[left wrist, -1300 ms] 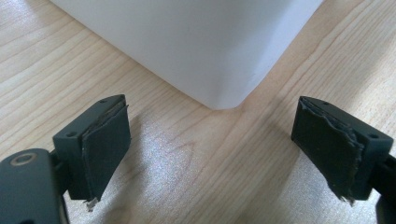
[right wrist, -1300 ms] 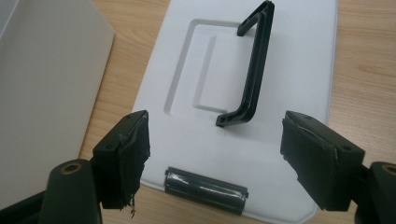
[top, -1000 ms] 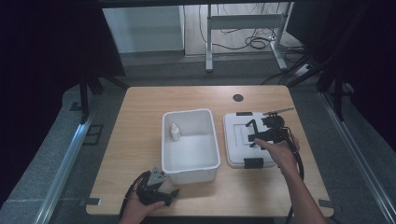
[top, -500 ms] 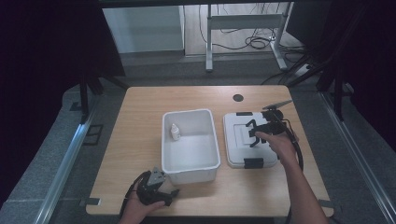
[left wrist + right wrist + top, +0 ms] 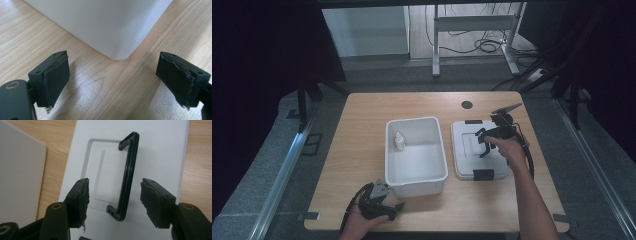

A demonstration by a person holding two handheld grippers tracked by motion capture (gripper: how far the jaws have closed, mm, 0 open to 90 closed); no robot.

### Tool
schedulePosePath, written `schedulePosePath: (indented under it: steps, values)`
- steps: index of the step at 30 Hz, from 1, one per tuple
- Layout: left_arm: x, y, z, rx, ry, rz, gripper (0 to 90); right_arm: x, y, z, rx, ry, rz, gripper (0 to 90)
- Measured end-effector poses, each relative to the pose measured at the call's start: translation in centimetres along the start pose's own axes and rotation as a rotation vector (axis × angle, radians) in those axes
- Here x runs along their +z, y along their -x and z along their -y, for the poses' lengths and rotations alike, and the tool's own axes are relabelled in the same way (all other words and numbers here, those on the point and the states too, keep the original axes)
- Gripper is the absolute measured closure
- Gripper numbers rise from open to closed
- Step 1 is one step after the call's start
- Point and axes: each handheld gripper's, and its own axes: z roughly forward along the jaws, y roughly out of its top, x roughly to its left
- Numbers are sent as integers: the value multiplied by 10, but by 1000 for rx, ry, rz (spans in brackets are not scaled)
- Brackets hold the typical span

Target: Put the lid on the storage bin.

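A wooden bench (image 5: 362, 150) carried a white open bin (image 5: 415, 155) near its middle and a white lid (image 5: 462, 150) lying flat just beside it, on the person's right. A small white bottle (image 5: 399, 142) with a cap stood upright inside the bin, against its left wall. A dark round hole (image 5: 467, 105) sat in the bench top beyond the lid.

The left gripper (image 5: 384, 202) rested low at the near edge of the bench, held in the left hand (image 5: 362, 222), just in front of the bin's near left corner. In the left gripper view its jaws stood wide apart with bare wood between them and nothing gripped; the rounded corner of the bin (image 5: 117, 50) lay just ahead of the gap, apart from both pads.

The right gripper (image 5: 484, 145) was over the lid, held in the right hand (image 5: 507, 149), forearm coming in from the bottom of the high view. In the right gripper view its jaws were open, one on each side of the lid's black handle (image 5: 127, 177), which was raised above a recessed panel in the lid (image 5: 160, 152). Neither pad touched the handle; the handle bar lay nearer the right pad than the left. The edge of the bin (image 5: 20, 175) showed at the left of that view, with a strip of bench between it and the lid.
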Motion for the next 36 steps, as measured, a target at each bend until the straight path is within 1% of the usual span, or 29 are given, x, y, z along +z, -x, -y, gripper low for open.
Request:
schedulePosePath:
  steps: [2, 3, 5, 8, 11, 14, 16, 22, 24, 27, 29, 34, 36]
  values:
    - [0, 0, 0, 0, 0, 0, 116, 2, 1, -2, 2, -4, 4, 424]
    - [0, 0, 0, 0, 0, 0, 116, 3, 1, -3, -7, -10, 8, 432]
    - [0, 0, 0, 0, 0, 1, 116, 5, 2, -6, -9, -14, 16, 450]
    - [0, 0, 0, 0, 1, 0, 116, 8, 5, -9, 12, -11, 1, 479]
    - [0, 0, 0, 0, 1, 1, 116, 13, 10, -11, 19, -28, -6, 496]
    - [0, 0, 0, 0, 1, 1, 116, 18, 14, -13, 28, -37, 1, 516]
    - [0, 0, 0, 0, 1, 1, 116, 20, 15, -15, 32, -31, 3, 545]
    - [0, 0, 0, 0, 1, 1, 116, 25, 19, -18, 31, -33, -11, 613]
    - [0, 0, 0, 0, 1, 1, 116, 26, 20, -20, 26, -44, -1, 635]
    - [0, 0, 0, 0, 1, 1, 116, 26, 19, -24, 19, -62, -3, 678]
    - [0, 0, 0, 1, 2, 2, 116, 27, 18, -26, 19, -92, 3, 707]
    - [0, 0, 0, 2, 1, 3, 116, 34, 16, -27, 40, -130, 6, 770]
    - [0, 0, 0, 2, 1, 3, 116, 36, 15, -26, 36, -138, 14, 808]
